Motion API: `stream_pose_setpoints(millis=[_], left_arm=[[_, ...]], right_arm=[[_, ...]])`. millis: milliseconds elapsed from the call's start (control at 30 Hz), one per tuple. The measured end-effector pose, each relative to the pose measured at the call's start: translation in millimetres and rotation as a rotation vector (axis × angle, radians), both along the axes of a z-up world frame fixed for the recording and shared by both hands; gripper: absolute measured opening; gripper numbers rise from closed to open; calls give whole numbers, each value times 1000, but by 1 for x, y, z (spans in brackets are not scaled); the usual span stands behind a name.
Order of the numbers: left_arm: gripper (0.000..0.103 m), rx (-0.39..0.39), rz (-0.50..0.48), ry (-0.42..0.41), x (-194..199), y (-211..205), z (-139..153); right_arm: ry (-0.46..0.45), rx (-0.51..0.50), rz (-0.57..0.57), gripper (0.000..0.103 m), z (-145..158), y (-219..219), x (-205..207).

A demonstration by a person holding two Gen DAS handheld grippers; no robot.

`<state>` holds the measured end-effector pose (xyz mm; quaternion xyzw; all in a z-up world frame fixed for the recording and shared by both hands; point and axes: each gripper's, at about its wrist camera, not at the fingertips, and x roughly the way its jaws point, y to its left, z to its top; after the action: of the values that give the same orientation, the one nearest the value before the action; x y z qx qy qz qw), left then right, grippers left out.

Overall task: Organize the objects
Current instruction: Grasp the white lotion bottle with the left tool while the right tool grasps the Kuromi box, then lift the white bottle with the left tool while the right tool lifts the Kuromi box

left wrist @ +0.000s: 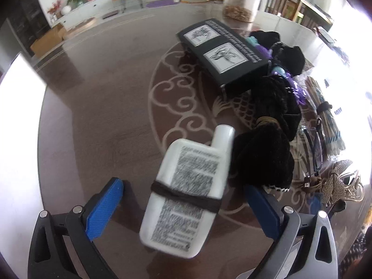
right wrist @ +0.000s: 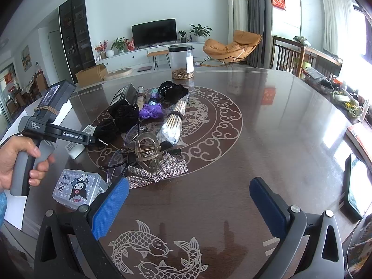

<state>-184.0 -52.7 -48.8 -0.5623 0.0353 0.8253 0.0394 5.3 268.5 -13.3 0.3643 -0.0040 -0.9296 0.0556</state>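
A flat white bottle (left wrist: 186, 162) with printed text and a dark hair band around it lies on the dark patterned table (left wrist: 104, 116). My left gripper (left wrist: 183, 184) points steeply down over it, open, with the bottle between the blue pads and a gap on both sides. In the right wrist view a hand (right wrist: 16, 155) holds that left gripper's handle at the left, and the white bottle (right wrist: 75, 150) peeks out under it. My right gripper (right wrist: 189, 183) stands open above the table's fish pattern, nothing between its fingers.
A pile sits mid-table: black scrunchies (left wrist: 262, 158), a black box (left wrist: 223, 53), a purple toy (right wrist: 151, 111), bundled cotton swabs (right wrist: 174, 121), a metal hair claw (right wrist: 147, 150), a rhinestone bow (right wrist: 160, 169). A small cartoon-printed plastic box (right wrist: 76, 188) lies front left, a clear jar (right wrist: 181, 61) far back, a phone (right wrist: 355, 186) at the right edge.
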Motion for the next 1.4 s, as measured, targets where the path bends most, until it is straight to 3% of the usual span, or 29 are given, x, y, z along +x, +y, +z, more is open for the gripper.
stream_pose_setpoints(millis=[33, 67, 100, 500, 733, 867, 967, 1067, 1167, 1333, 1400], left_arm=[[87, 1, 12, 28, 4, -2, 3], [65, 2, 28, 64, 11, -5, 6], [54, 3, 40, 81, 16, -6, 9], [54, -8, 185, 191, 147, -21, 2], [54, 24, 39, 237, 163, 0, -6], [54, 40, -98, 256, 167, 30, -2], [54, 44, -84, 253, 167, 32, -1], [54, 27, 5, 248, 177, 18, 0], [54, 17, 72, 258, 181, 5, -1], [54, 16, 94, 272, 190, 0, -1], [54, 17, 96, 273, 192, -1, -1]], right_arm=[[0, -1, 0, 103, 0, 0, 0], [-1, -1, -1, 103, 0, 0, 0], [-2, -1, -1, 103, 0, -1, 0], [-7, 22, 50, 103, 0, -10, 1], [3, 99, 109, 103, -3, -30, 6], [17, 64, 93, 103, 1, -22, 8], [12, 1, 88, 103, 3, -11, 9], [-86, -73, 84, 103, -4, -10, 2], [-255, -260, 39, 103, -23, -19, -6], [-367, -364, -9, 103, -36, -67, -22], [-385, -336, -16, 103, -36, -90, -31]])
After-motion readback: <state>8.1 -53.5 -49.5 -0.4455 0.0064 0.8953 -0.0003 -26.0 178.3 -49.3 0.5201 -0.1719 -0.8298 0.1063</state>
